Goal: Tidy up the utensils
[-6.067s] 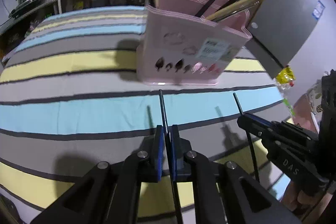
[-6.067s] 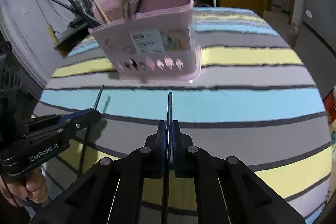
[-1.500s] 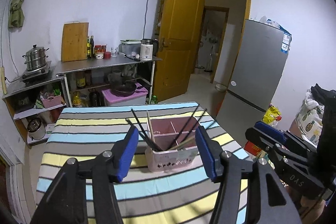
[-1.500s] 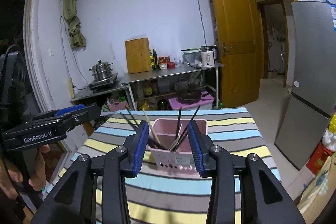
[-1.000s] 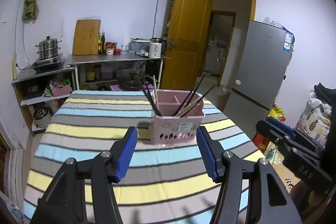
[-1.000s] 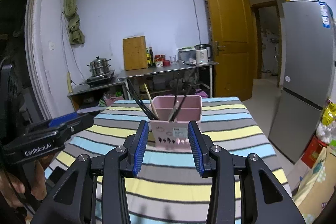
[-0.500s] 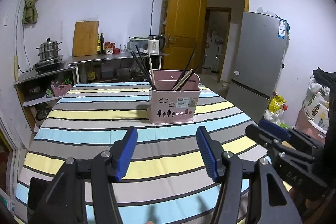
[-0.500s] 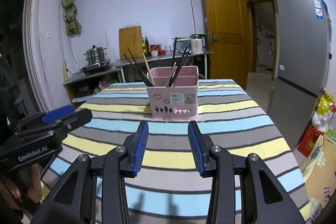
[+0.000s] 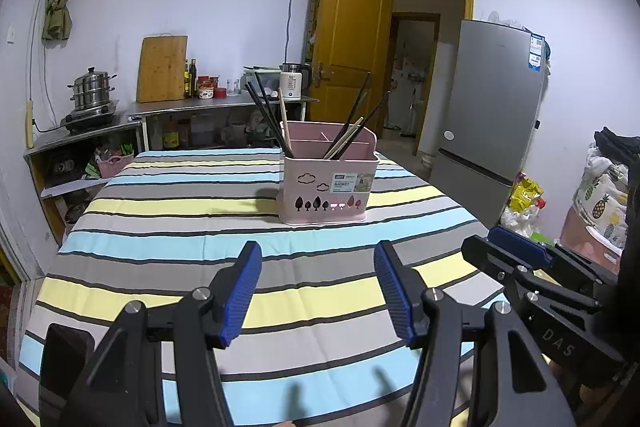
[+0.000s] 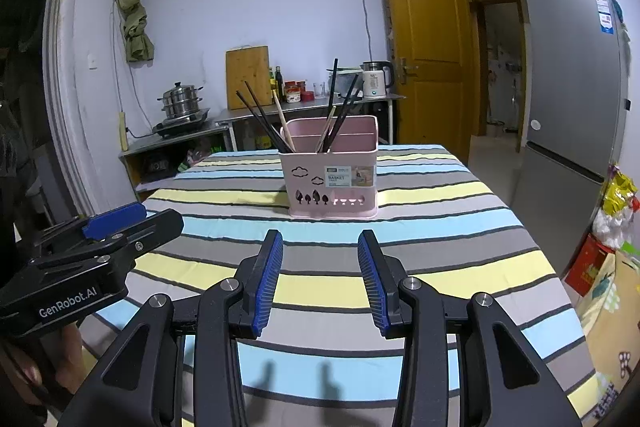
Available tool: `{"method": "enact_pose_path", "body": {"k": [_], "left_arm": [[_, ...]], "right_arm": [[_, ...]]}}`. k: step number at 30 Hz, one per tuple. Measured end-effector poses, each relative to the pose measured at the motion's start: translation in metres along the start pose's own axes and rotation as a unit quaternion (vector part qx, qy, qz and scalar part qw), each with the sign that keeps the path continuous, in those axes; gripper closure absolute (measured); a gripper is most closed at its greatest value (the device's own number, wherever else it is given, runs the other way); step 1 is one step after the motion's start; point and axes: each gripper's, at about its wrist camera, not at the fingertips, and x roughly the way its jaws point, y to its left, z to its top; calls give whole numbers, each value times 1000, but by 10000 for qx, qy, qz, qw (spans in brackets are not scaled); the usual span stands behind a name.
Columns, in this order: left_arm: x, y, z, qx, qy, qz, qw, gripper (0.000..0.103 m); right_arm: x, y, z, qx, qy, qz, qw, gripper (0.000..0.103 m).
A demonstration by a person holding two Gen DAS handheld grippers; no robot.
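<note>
table [image 9: 168,211]: striped cloth, grey/yellow/blue bands, fills the near and middle scene
fridge [image 9: 492,115]: grey, far right, past the table edge
door [image 9: 346,67]: yellow wood, ajar, far behind basket
counter [image 9: 216,107]: far left, metal, holds cutting board, steamer pot, kettle, bottles
left gripper [image 9: 318,291]: near edge over table, blue pads spread wide, nothing between them
right gripper [image 10: 320,275]: near edge, just right of the left one, pads spread, nothing between them
basket [image 10: 332,179]: pink, upright, far-middle of table, well apart from both grippers, label facing them
chopsticks [image 10: 264,121]: standing in basket, black ones and a pale wooden one lean left in the left part; more lean right in the middle part
hand [image 10: 24,367]: near left in right wrist view, on the left gripper's handle
</note>
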Motion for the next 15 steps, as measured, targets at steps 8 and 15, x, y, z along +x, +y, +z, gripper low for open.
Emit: {"method": "enact_pose_path", "body": {"k": [8, 15], "left_arm": [[2, 0, -5, -22, 48, 25, 10000, 43], [4, -1, -7, -15, 66, 38, 10000, 42]], "right_arm": [[0, -1, -2, -11, 11, -29, 10000, 63], [0, -1, -2, -5, 28, -37, 10000, 63]]}}
